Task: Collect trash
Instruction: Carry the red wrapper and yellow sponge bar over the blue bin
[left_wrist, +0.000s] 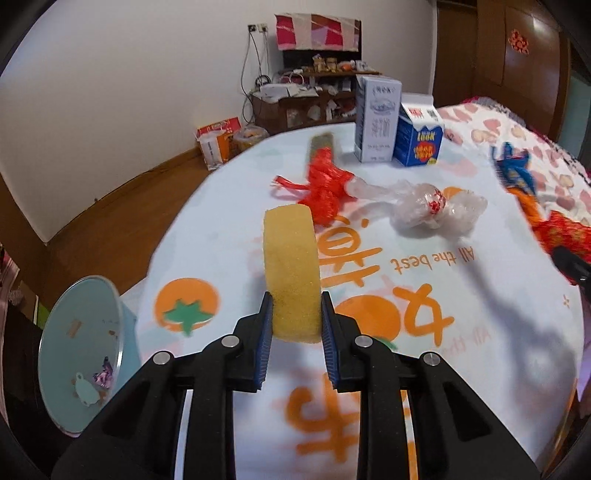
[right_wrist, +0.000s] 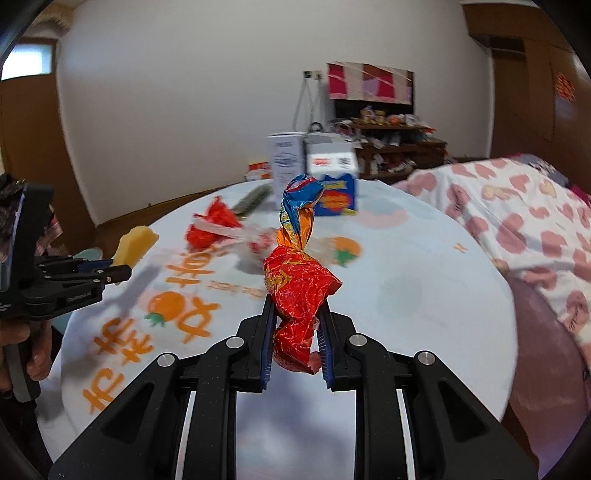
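Note:
A yellow sponge (left_wrist: 291, 258) stands upright between the pads of my left gripper (left_wrist: 296, 299), which is shut on it, lifted above the round table (left_wrist: 461, 295). The right wrist view shows the same sponge (right_wrist: 135, 240) at the tip of the left gripper (right_wrist: 118, 271), on the left. My right gripper (right_wrist: 296, 302) is shut on a crumpled red, orange and blue snack wrapper (right_wrist: 295, 273) that sticks up from its jaws. On the table lie a red plastic net bundle (left_wrist: 325, 188) and a clear crumpled plastic bag (left_wrist: 424, 206). A light blue bin (left_wrist: 85, 332) stands below the table's left edge.
A grey-white carton (left_wrist: 376, 118) and a blue carton (left_wrist: 419, 136) stand at the table's far side, with a long scrubber (left_wrist: 321, 142) beside them. A bed with a heart-patterned blanket (right_wrist: 517, 229) borders the table on the right. A person's hand (right_wrist: 33, 354) holds the left gripper.

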